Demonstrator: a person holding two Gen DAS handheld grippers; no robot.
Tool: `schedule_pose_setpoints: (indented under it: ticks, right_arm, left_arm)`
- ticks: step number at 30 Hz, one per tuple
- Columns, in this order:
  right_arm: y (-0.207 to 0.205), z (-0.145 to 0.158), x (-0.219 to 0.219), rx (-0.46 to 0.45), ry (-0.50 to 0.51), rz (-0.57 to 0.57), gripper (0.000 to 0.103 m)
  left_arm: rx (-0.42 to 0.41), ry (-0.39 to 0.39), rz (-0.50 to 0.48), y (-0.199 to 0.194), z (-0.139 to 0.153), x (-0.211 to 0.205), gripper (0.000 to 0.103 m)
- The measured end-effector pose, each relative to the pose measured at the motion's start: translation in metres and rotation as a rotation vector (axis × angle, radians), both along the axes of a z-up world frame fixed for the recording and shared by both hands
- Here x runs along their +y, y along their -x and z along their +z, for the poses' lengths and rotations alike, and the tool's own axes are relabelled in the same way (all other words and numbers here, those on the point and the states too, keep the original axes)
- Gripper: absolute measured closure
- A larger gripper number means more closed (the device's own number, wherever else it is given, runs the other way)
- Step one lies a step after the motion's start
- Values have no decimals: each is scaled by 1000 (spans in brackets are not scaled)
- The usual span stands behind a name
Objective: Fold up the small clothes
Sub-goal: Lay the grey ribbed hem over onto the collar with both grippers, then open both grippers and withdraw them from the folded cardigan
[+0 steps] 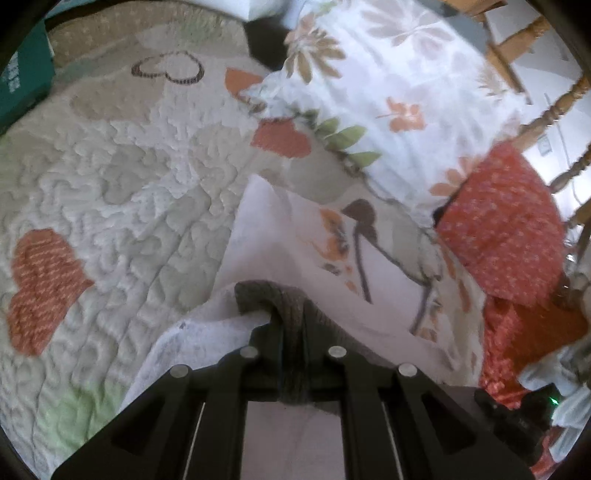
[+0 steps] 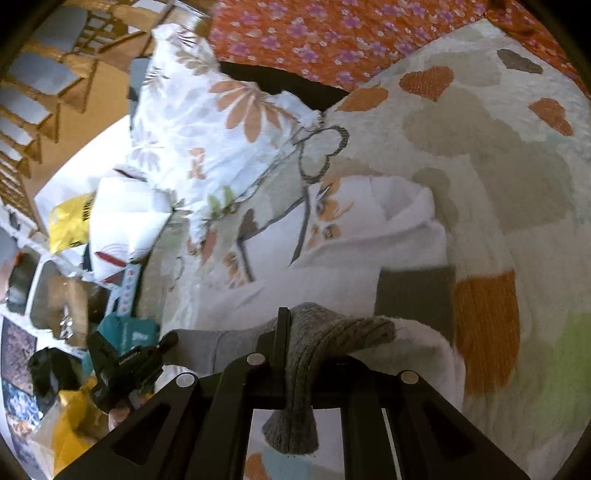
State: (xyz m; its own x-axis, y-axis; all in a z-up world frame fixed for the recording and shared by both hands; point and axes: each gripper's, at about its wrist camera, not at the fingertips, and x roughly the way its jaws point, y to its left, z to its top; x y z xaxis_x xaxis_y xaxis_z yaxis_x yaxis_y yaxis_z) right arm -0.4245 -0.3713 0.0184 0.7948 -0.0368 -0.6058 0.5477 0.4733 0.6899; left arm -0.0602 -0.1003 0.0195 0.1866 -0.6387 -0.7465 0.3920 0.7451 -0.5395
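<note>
A small white garment (image 1: 295, 251) with an orange flower print and grey ribbed trim lies partly lifted over a quilted bedspread (image 1: 129, 184). In the left wrist view my left gripper (image 1: 293, 319) is shut on the grey ribbed trim (image 1: 266, 295), and the white cloth spreads away from the jaws. The right wrist view shows my right gripper (image 2: 306, 343) shut on another stretch of the ribbed trim (image 2: 332, 328), which drapes over the fingers and hides the right one. The rest of the garment (image 2: 369, 236) lies bunched ahead of it on the bedspread (image 2: 498, 166).
A floral pillow (image 1: 388, 92) (image 2: 207, 122) lies beyond the garment. Red patterned cloth (image 1: 506, 229) is at the right, and orange flowered cloth (image 2: 314, 33) at the far edge. Wooden chair rails (image 1: 554, 110) (image 2: 55, 92), a teal box (image 1: 22, 81) and a yellow bag (image 2: 70, 221) border the bed.
</note>
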Motion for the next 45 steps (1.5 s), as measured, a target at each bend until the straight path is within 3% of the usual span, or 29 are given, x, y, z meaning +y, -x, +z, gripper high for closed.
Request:
schedule_pose_setpoints:
  ticks: [4, 6, 8, 10, 14, 16, 18, 24, 29, 40, 45]
  right_arm:
    - [-24, -11, -26, 37, -6, -6, 96]
    - [-32, -16, -36, 49, -11, -9, 95]
    - [-40, -24, -48, 63, -25, -22, 94]
    - [-46, -32, -60, 72, -47, -46, 94]
    - [-57, -49, -82, 79, -116, -95, 84]
    - [-59, -50, -90, 74, -118, -119, 65]
    - [-55, -46, -96, 63, -104, -152, 51]
    - [-37, -24, -98, 73, -25, -200, 50]
    - [-64, -5, -55, 95, 64, -61, 50]
    - [-249, -25, 113, 224, 268, 481, 50]
    - [-327, -44, 163, 365, 444, 588, 53]
  left_arm:
    - [17, -15, 13, -15, -6, -15, 95]
    - [2, -25, 43, -21, -5, -17, 89]
    - [-32, -39, 86, -26, 1, -14, 57]
    - [-43, -17, 126, -27, 7, -6, 45]
    - [-52, 1, 130, -26, 19, 3, 39]
    - [-71, -14, 131, -22, 23, 6, 36]
    - [-83, -38, 122, -20, 24, 7, 36]
    - [-61, -76, 136, -20, 21, 23, 36]
    - [-75, -88, 182, -23, 31, 44, 34]
    - [-123, -152, 222, -26, 41, 89, 31]
    - [-150, -163, 264, -20, 42, 114, 31]
